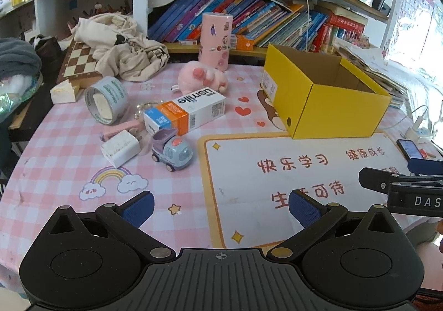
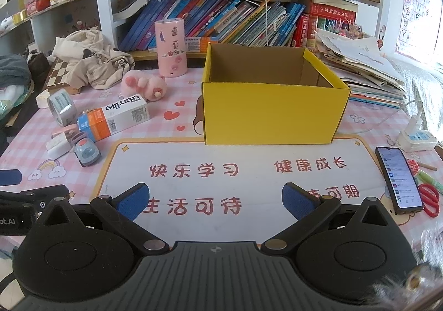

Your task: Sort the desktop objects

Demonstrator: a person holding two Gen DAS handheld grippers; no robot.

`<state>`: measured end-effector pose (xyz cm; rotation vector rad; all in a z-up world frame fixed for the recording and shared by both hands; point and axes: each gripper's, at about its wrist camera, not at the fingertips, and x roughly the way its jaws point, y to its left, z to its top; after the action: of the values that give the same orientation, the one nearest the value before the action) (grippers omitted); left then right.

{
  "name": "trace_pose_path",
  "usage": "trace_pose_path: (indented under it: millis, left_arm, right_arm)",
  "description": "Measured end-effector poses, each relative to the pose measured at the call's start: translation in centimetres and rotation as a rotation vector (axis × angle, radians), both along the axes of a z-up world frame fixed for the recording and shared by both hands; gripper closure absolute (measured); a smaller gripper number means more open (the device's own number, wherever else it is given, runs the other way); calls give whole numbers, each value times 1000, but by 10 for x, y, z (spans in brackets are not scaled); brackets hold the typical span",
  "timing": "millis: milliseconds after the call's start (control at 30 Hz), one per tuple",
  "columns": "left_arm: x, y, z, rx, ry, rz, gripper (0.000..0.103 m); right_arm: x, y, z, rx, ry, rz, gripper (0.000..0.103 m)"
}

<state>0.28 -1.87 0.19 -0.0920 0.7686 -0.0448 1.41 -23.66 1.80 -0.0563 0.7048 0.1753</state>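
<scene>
An open, empty yellow box [image 1: 332, 106] [image 2: 271, 114] stands mid-desk. Left of it lie a usmile carton [image 1: 185, 114] [image 2: 116, 117], a toy truck [image 1: 171, 151] [image 2: 87, 154], a white charger [image 1: 120, 147] [image 2: 56, 144], a tape roll [image 1: 106, 100] [image 2: 62, 107] and a pink plush [image 1: 203, 77] [image 2: 144, 84]. My left gripper [image 1: 221, 207] is open and empty above the desk mat. My right gripper [image 2: 216, 200] is open and empty over the mat in front of the box; it also shows in the left wrist view [image 1: 401, 180].
A pink cylinder [image 1: 216, 41] [image 2: 171, 48], a cream cloth [image 1: 121, 45] and a chessboard [image 1: 79, 61] lie at the back left. A phone [image 2: 398, 180], red scissors [image 2: 430, 198] and a power strip [image 2: 416, 139] sit at the right. A paper stack [image 2: 362, 70] and bookshelves stand behind.
</scene>
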Motion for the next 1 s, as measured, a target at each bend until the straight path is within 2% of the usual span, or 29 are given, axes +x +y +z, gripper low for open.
trace_pose_path:
  millis: [600, 1000]
  left_arm:
    - [4, 13, -5, -53, 7, -7, 0]
    - [1, 28, 1, -77, -43, -5, 0]
  right_arm:
    - [9, 8, -1, -2, 12, 19, 0]
    - [16, 29, 2, 4, 8, 101, 0]
